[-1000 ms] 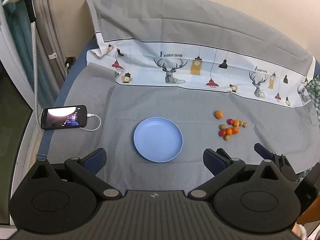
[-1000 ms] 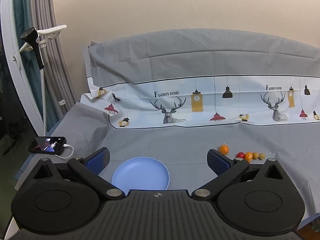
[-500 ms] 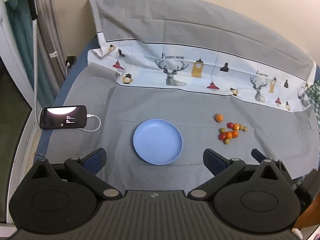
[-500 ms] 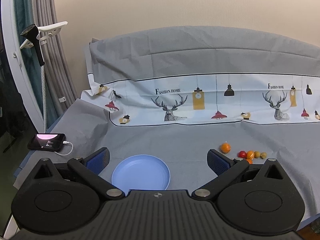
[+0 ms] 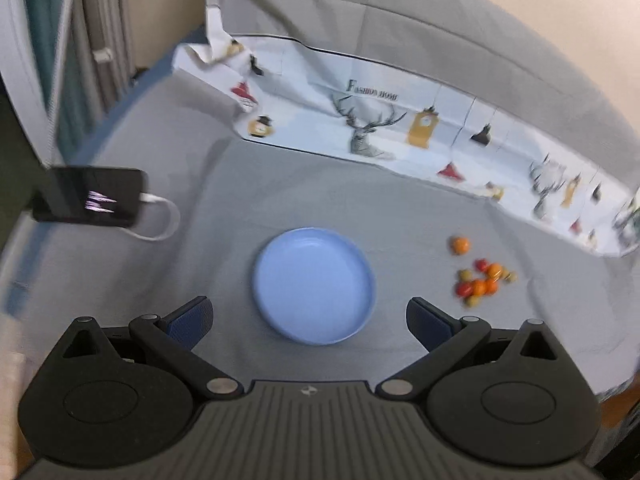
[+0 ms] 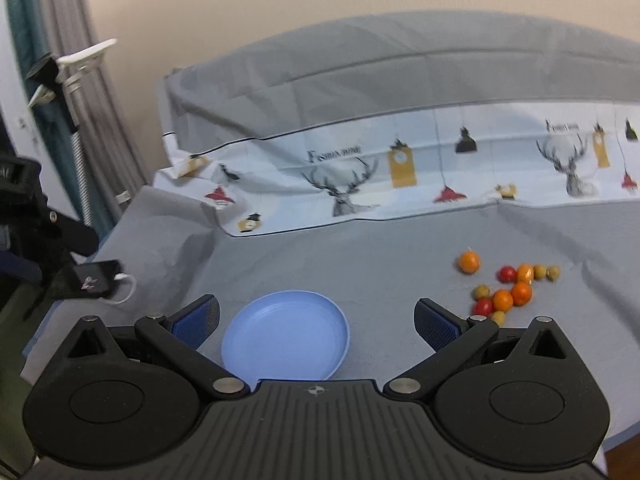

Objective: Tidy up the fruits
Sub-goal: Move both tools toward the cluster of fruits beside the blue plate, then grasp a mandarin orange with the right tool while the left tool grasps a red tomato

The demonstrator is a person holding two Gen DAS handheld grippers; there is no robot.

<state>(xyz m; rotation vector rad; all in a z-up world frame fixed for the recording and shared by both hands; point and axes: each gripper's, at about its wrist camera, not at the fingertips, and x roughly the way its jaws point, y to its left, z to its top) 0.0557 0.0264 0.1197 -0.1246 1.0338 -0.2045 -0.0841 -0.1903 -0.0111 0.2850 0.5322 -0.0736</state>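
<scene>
Fruits (image 6: pixel 505 287) nearer than before

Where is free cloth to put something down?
Bare cloth lies between the plate and the fruits, and between the plate and the phone. It is crowded only at the fruit cluster, right of the plate.

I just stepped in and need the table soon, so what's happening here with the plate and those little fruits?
A person holds a two-finger gripper in each hand, sorting fruit. Nothing is picked up yet: the left gripper and right gripper are both open and empty, above the near edge of the grey cloth. The blue plate sits empty in the middle. The small red, orange and greenish fruits lie clustered on the cloth to its right, one orange fruit slightly apart. A phone on its cable lies at the left.
</scene>
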